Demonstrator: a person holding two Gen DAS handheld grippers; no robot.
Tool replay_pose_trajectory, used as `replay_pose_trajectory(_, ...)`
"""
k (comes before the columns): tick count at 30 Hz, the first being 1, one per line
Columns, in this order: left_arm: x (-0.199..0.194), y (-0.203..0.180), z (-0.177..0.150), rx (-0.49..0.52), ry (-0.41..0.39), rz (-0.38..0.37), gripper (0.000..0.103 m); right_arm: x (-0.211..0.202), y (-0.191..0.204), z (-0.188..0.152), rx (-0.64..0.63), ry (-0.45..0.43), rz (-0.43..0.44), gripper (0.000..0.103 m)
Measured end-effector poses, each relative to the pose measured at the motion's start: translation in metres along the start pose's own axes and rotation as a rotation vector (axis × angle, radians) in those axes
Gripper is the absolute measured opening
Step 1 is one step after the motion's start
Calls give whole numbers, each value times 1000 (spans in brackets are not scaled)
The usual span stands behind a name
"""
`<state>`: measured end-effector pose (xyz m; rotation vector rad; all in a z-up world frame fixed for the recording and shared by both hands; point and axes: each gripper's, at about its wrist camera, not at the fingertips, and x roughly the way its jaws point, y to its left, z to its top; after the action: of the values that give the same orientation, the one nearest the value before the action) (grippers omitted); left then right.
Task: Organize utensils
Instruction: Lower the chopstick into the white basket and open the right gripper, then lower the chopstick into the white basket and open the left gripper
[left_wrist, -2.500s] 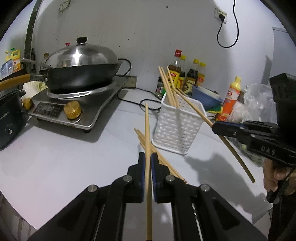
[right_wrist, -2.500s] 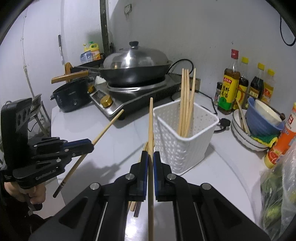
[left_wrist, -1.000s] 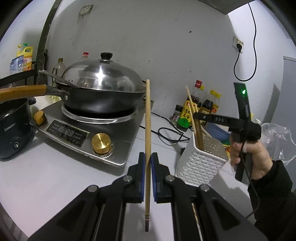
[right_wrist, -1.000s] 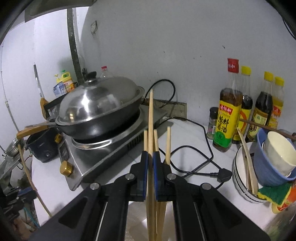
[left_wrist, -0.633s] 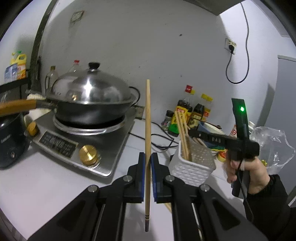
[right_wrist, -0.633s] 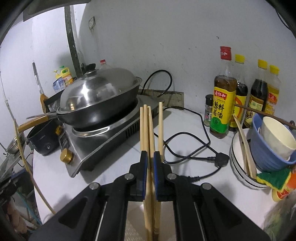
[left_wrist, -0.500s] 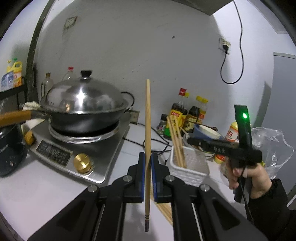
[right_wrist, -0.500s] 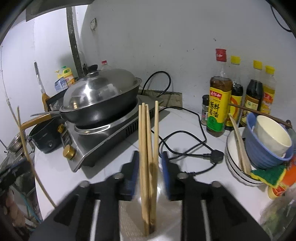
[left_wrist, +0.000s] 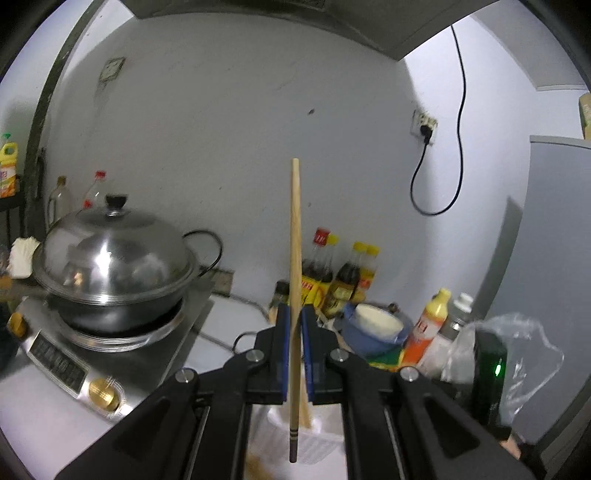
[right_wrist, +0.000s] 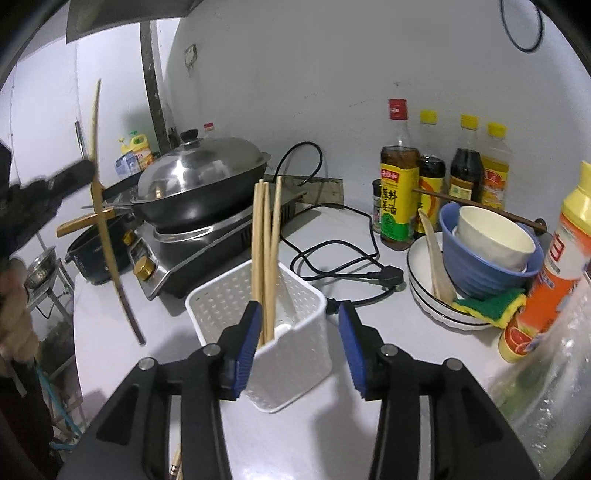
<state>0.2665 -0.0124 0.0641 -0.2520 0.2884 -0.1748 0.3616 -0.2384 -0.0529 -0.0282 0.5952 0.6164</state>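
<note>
While my left tool clamps one pale wooden chopstick upright — dark bands at its lower tip — my right tool has just been opening, empty, above the white perforated basket holding three chopsticks mid-table.
</note>
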Motion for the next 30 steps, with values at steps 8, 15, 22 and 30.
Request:
replay_pose_trajectory(8, 39, -13, 7, -63, -15, -23, 5, -6, -19, -2, 26, -21, 5, 41)
replay_pose_trajectory(15, 79, -13, -21, -96, 90, -21, 5, -9, -22, -6, 9, -24, -4, 41)
replay_pose_trajectory(22, 104, 2, -55, -149, 208, -11, 5, -5, -26, -9, 18, -14, -9, 41)
replay_pose_trajectory(30, 112, 4, -77, -137, 305, 13, 13, -8, -21, -11, 19, -9, -19, 41)
